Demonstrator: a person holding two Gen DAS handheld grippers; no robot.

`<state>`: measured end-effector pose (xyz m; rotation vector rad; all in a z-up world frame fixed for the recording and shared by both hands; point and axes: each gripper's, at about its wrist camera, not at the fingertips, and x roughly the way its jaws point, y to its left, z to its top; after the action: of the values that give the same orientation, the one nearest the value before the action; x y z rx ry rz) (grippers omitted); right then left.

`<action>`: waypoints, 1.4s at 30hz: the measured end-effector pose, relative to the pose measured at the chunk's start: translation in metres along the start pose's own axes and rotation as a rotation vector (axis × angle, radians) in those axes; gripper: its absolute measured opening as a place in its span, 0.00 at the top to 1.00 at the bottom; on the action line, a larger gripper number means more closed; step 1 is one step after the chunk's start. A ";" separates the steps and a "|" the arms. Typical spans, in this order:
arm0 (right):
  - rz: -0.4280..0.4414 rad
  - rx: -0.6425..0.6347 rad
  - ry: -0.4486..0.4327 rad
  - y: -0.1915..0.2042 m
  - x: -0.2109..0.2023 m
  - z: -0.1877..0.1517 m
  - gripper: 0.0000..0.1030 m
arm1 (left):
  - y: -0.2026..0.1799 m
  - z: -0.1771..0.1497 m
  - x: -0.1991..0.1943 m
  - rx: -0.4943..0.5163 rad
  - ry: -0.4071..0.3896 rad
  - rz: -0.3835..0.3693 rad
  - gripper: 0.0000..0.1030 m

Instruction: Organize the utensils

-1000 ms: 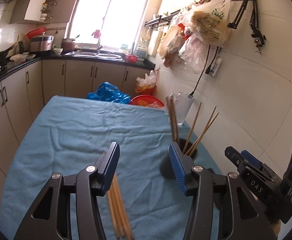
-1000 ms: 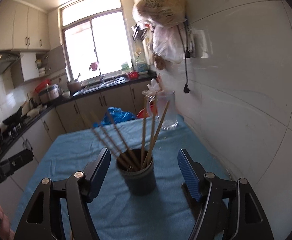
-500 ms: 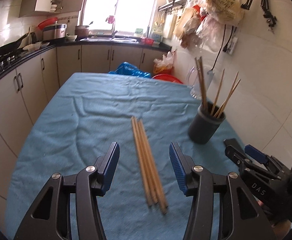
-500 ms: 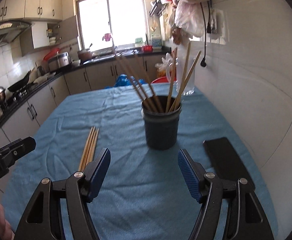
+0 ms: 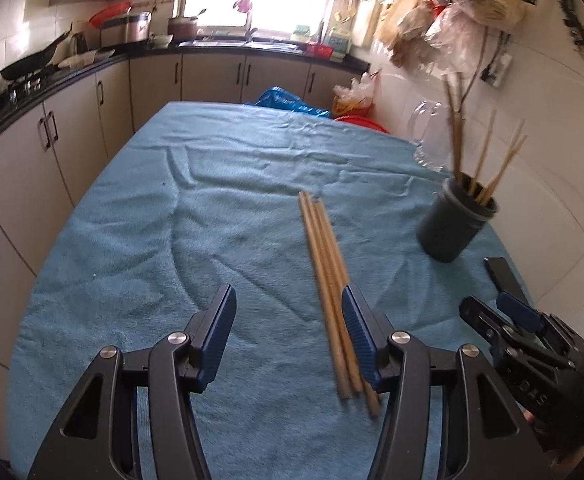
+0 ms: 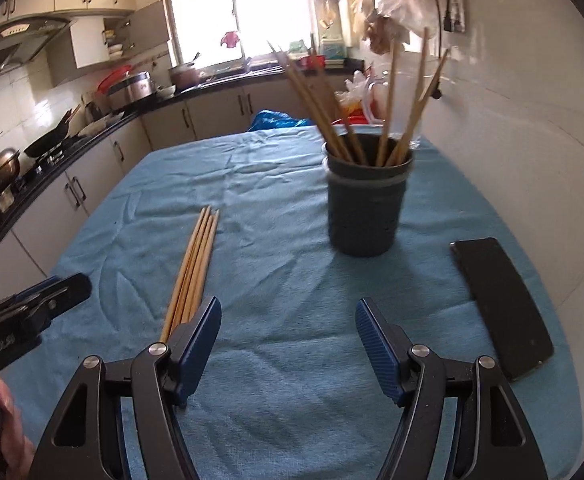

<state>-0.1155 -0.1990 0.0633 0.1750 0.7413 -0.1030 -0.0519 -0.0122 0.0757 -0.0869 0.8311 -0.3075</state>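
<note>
Left gripper [image 5: 287, 332]: held low over the cloth, blue ribbed pads spread, grasping nothing.
Right gripper [image 6: 287, 340]: same pose, jaws apart, empty.
Loose wooden chopsticks [image 5: 326, 276]: slender round sticks lying flat on the wrinkled blue terry cloth [image 5: 195, 216], long axis 12–6 o'clock, near ends beside the left gripper's right pad.
Dark cylindrical holder [image 6: 366, 208]: upright at 1 o'clock, sticks fanned inside.
Black flat phone [image 6: 500, 304]: 3 o'clock.

Table [image 5: 139, 184], covered w/ wrinkled blue towel cloth. On it: bundle of loose wooden chopsticks [image 5: 330, 276] lying flat, mid-table; dark round holder [image 6: 366, 204] upright w/ more chopsticks, near wall; black phone [image 6: 500, 304] flat beside holder; clear glass jug [image 5: 432, 140] at far wall side.
</note>
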 end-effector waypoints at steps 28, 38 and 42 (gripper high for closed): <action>0.110 -0.013 0.140 -0.002 0.038 0.010 0.61 | -0.011 0.059 0.144 0.000 0.306 -0.032 0.90; 0.187 -0.058 0.238 0.030 0.057 0.027 0.66 | 0.027 0.042 0.114 -0.069 0.296 -0.032 0.92; 0.189 -0.091 0.290 0.051 0.081 0.039 0.75 | 0.037 0.038 0.108 -0.085 0.293 -0.047 0.92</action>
<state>-0.0224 -0.1587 0.0427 0.1744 1.0123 0.1389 0.0533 -0.0108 0.0171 -0.1433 1.1339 -0.3333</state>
